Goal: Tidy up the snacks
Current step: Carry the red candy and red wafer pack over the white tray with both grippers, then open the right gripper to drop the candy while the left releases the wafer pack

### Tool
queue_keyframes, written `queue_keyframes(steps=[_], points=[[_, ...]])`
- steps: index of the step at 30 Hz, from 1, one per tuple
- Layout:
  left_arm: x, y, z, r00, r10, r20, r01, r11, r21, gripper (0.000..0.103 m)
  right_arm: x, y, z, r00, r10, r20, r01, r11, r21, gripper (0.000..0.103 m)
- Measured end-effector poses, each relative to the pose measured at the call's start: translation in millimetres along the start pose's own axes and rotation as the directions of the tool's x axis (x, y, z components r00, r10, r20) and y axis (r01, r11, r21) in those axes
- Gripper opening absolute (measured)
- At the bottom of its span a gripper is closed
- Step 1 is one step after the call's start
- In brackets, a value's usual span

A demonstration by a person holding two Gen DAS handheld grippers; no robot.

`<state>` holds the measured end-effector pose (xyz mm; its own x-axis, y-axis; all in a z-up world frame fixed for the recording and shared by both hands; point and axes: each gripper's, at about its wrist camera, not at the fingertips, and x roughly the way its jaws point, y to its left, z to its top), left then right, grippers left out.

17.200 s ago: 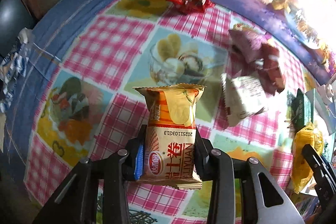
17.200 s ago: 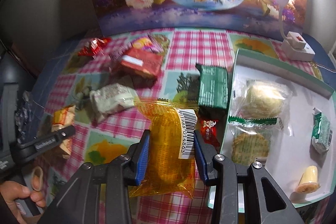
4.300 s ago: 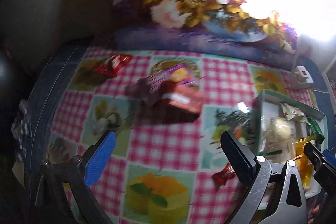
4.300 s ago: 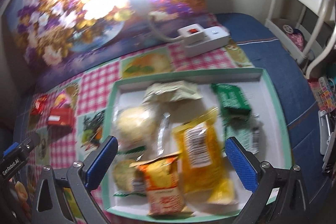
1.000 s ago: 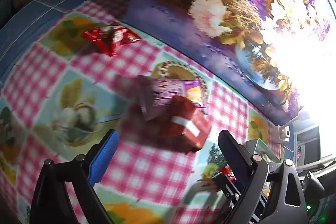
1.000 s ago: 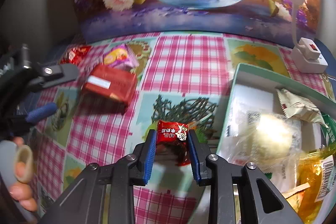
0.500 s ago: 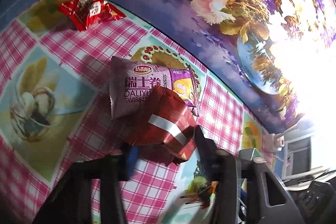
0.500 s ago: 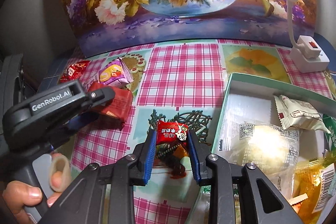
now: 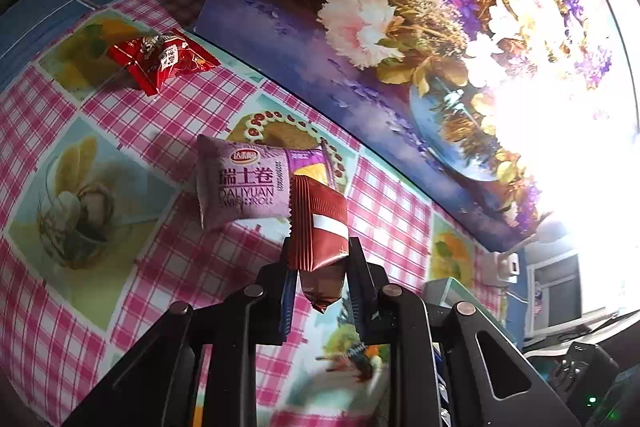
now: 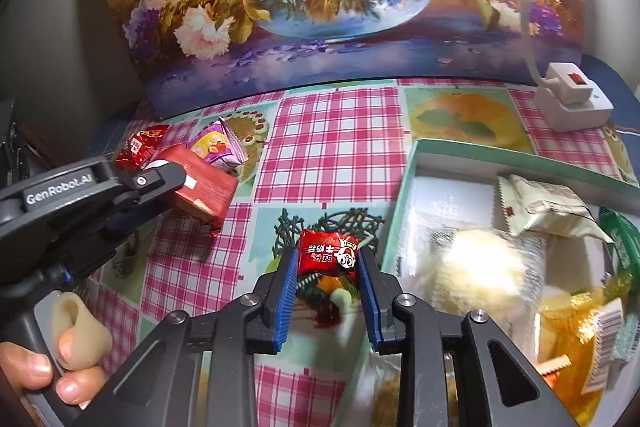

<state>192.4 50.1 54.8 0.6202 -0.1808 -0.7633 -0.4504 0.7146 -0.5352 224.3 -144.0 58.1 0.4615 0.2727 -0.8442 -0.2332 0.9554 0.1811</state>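
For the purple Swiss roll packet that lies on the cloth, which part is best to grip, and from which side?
Grip the purple Swiss roll packet across its puffed middle, from above. It lies flat, label up, with crimped seals at its ends, so the long sides probably offer the firmest hold. Its right end is hidden behind the brown snack in the left gripper.

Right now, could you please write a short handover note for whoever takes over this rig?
Left gripper: jaws shut on the dark red snack pack, lifted off the tablecloth.
Right gripper: jaws shut on the small red candy, beside the tray.
Done: several snacks already lie in the tray.
Left: drop both held items into the tray, then fetch the purple Swiss roll pack and the red packet on the tablecloth.
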Motion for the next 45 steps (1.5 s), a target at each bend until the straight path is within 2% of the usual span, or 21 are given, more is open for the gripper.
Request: queue_keyframes(steps=[7,13,15,19,23,27,30,36,37,39,41,45], points=[[-28,-19,-11,1.0,-0.029,-0.004,0.03,0.999,0.032,0.024,-31,-17,-3,0.999,-0.02,0.027,0.018,0.998,0.054,0.032],[-47,-63,-24,0.999,-0.041,-0.007,0.042,0.985,0.167,0.024,-62,-44,-4,0.996,-0.076,0.056,0.069,0.991,0.113,0.032],[-51,-79,-31,0.999,-0.043,-0.01,0.044,0.974,0.22,0.024,-70,-54,-7,0.994,-0.091,0.063,0.082,0.987,0.138,0.032],[-51,-111,-49,0.995,-0.087,-0.054,0.099,0.949,0.3,0.024,-84,-81,-15,0.988,-0.145,0.058,0.131,0.971,0.201,0.032],[-40,-139,-70,0.991,-0.086,-0.104,0.119,0.918,0.379,0.024,-95,-107,-25,0.981,-0.188,0.055,0.168,0.95,0.262,0.032],[-28,-161,-93,0.978,-0.107,-0.178,0.175,0.885,0.432,0.025,-105,-134,-34,0.973,-0.225,0.047,0.197,0.921,0.335,0.032],[-19,-173,-108,0.973,-0.092,-0.21,0.183,0.862,0.472,0.025,-107,-149,-40,0.971,-0.236,0.034,0.207,0.906,0.369,0.032],[0,-178,-124,0.961,-0.066,-0.267,0.195,0.847,0.495,0.025,-103,-160,-44,0.97,-0.244,0.008,0.221,0.893,0.393,0.034],[2,-177,-125,0.96,-0.061,-0.273,0.193,0.849,0.491,0.025,-102,-160,-45,0.97,-0.243,0.004,0.223,0.894,0.389,0.035],[4,-175,-122,0.958,-0.058,-0.28,0.191,0.858,0.477,0.034,-99,-159,-45,0.968,-0.251,-0.007,0.234,0.893,0.385,0.035],[2,-173,-119,0.959,-0.058,-0.277,0.188,0.863,0.469,0.057,-96,-158,-45,0.969,-0.248,-0.012,0.234,0.894,0.382,0.035],[-1,-171,-115,0.963,-0.05,-0.263,0.172,0.869,0.464,0.059,-95,-156,-44,0.965,-0.26,-0.018,0.248,0.895,0.372,0.035]])
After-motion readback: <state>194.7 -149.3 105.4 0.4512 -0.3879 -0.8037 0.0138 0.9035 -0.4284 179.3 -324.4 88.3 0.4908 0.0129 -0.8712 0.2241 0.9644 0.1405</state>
